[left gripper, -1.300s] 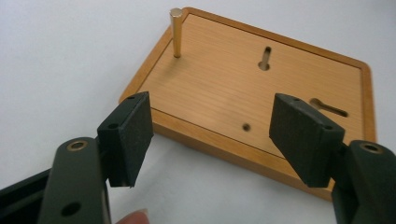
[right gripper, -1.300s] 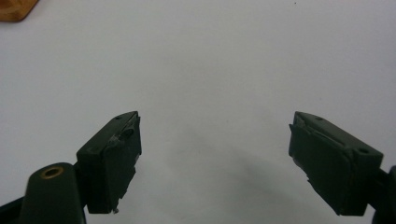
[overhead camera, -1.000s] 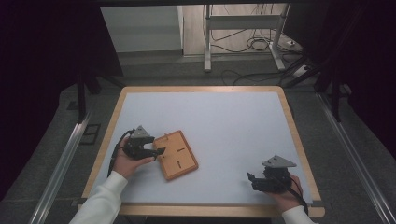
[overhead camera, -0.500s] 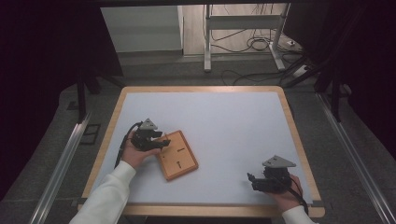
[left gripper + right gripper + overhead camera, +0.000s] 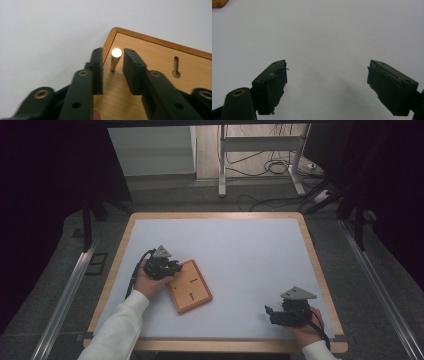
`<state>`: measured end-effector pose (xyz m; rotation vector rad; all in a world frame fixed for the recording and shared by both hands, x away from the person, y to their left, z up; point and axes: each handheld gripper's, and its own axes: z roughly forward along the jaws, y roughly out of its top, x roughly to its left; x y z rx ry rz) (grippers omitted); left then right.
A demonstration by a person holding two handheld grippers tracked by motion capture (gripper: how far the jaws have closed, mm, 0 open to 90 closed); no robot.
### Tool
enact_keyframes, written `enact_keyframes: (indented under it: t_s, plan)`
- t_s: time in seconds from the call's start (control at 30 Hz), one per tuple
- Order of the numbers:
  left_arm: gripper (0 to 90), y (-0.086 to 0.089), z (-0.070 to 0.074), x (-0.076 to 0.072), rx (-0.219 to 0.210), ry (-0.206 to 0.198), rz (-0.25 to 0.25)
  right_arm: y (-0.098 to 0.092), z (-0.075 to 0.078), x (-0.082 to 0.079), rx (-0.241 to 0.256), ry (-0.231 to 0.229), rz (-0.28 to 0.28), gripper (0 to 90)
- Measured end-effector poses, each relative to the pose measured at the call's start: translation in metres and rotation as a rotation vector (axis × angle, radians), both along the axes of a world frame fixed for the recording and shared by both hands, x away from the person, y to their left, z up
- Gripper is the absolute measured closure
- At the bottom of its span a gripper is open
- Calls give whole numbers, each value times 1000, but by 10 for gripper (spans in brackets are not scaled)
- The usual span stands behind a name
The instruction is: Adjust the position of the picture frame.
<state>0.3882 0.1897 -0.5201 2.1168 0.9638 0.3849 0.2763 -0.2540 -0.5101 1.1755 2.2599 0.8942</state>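
- Left tongs (image 5: pixel 112 71): I have them at the near-left corner of the wooden board (image 5: pixel 160 67), jaws spread on either side of a small brass peg (image 5: pixel 115 60). There is a visible gap on each side of the peg in the left gripper view; no contact that I can make out.
- Brass peg: stands upright on the board, just inside the rounded corner, its top catching a bright glare. It looks seated in the board, though I cannot see the hole itself.
- Wooden board: lies flat on the bench (image 5: pixel 240 245), left of centre and towards the near edge, turned at an angle to the bench edges in the high view (image 5: pixel 190 286). It has a darker raised rim and a paler face. A keyhole-shaped slot (image 5: pixel 176 67) is cut in the face, well apart from the peg; the high view shows two dark marks on the face, too small to resolve.
- Left hand (image 5: pixel 147 280): wraps the left tongs at the board's left edge, white sleeve (image 5: pixel 117 327) coming in from the bottom.
- Right tongs (image 5: pixel 327 82): jaws spread wide with nothing between them, over bare white bench surface. In the high view they sit near the right front corner (image 5: pixel 272 314), well apart from the board, held by the right hand (image 5: pixel 306 324).
- A corner of the board is just visible at the top left of the right gripper view (image 5: pixel 218 3).
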Motion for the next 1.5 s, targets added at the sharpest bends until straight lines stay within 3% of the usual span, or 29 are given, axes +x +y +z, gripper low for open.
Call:
enact_keyframes:
  t_s: [0.03,0.23,0.47,0.73,1.1,1.5]
  plan:
    - [753,-1,0,0,2,-1,-3,0,0,0,-1,0,-1,166]
    - [838,-2,-4,2,-1,0,1,0,-1,0,-1,3,-3,166]
    - [844,3,-5,4,-56,28,5,0,-1,1,0,5,-6,166]
    - [844,0,1,1,-53,22,8,0,-1,0,-5,11,-6,166]
    - [845,-28,18,-6,-73,7,-45,0,-1,0,-5,6,-1,166]
    - [845,-60,22,-5,-61,12,-107,0,-1,0,-6,8,0,166]
